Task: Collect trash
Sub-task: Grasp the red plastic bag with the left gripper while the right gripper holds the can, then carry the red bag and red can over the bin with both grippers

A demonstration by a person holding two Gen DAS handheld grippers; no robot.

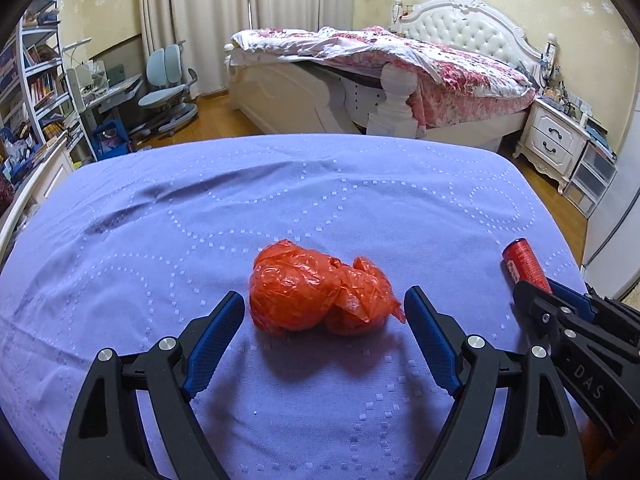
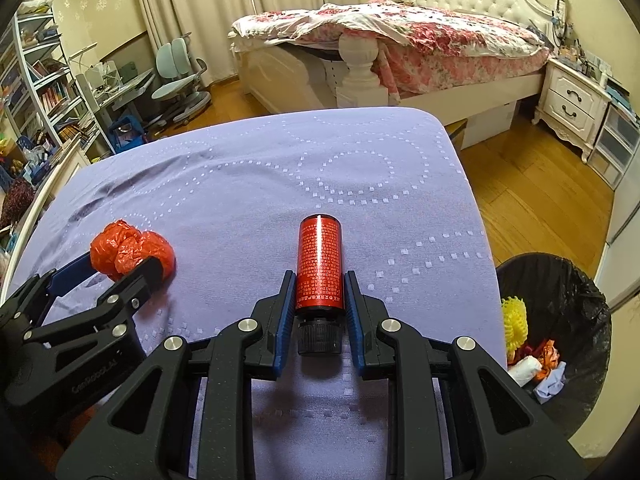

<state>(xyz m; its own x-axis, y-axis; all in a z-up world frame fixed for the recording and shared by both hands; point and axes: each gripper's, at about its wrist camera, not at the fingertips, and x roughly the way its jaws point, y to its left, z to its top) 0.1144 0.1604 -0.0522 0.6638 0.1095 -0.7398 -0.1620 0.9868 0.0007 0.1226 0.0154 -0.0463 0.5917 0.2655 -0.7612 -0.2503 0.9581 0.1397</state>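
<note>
Holding crumpled scraps, perhaps paper, black-lined bin point(image 2: 560, 280) (right tool point(image 2: 319, 300) clamped on red bottle point(image 2: 319, 264), left tool point(image 1: 324, 312) apart)

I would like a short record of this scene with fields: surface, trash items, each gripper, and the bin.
surface: purple bedsheet with a dotted pattern
trash item 1: crumpled orange plastic bag, lying on the sheet
trash item 2: red bottle with a black cap, cap toward the camera
left gripper: open, fingers on either side of the bag, not pressing it
right gripper: shut on the red bottle
bin: black-lined trash bin on the floor to the right of the bed, already holding some trash
</note>
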